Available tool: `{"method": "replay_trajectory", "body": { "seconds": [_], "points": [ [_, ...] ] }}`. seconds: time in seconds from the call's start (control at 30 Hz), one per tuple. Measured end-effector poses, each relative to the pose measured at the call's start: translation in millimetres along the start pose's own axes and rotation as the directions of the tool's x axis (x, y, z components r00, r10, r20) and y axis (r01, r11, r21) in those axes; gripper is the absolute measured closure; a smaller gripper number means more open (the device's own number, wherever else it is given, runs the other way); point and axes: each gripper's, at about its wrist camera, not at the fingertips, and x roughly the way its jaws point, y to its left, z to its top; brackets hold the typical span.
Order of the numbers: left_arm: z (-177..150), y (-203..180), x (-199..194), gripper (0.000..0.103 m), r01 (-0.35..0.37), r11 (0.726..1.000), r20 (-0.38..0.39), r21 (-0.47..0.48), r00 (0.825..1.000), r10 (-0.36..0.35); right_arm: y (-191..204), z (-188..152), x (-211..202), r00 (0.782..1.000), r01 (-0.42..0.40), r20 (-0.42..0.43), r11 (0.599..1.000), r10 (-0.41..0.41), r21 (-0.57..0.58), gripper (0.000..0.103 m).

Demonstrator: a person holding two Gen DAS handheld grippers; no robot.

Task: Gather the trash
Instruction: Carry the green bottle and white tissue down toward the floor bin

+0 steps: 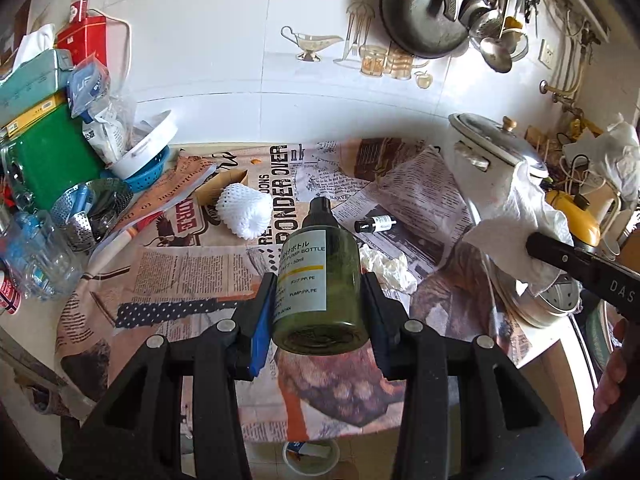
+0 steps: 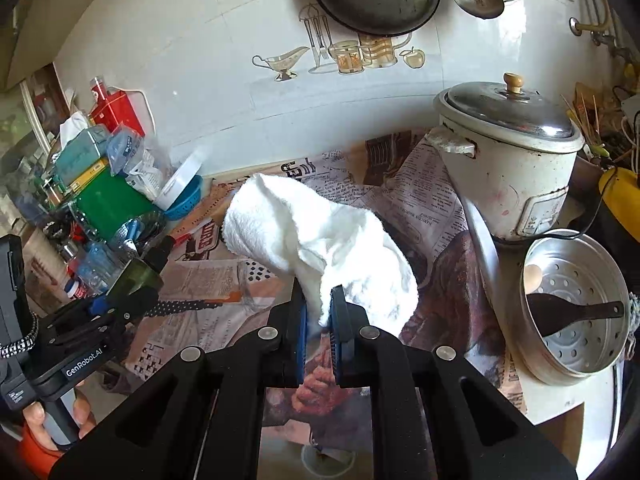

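A green pump bottle (image 1: pixel 320 276) sits clamped between the pads of the left tool (image 1: pixel 318 312), lifted above the newspaper-covered surface (image 1: pixel 180 272). The right tool (image 2: pixel 319 320) is pinched tight on a white paper towel (image 2: pixel 320 236). Below lie a white foam net (image 1: pixel 244 216), a small vial (image 1: pixel 376 224) and crumpled tissue (image 1: pixel 386 268), near a rice cooker (image 2: pixel 508 168).

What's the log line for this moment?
left tool: shut on green pump bottle | right tool: shut on white paper towel | both above table
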Motion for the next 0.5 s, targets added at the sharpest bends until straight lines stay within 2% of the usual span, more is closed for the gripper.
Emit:
{"method": "replay_trajectory", "body": {
  "seconds": [0.23,0.5],
  "points": [
    [-39,27,-44,0.062,0.078,0.996,0.009,0.032,0.997,-0.078,45,-51,-27,0.999,0.044,0.022,0.998,-0.045,0.045,0.094],
    [-105,66,-108,0.062,0.119,0.989,-0.006,0.083,0.993,-0.119,111,-121,-61,0.996,0.075,0.039,0.993,-0.079,0.093,0.094]
  ]
}}
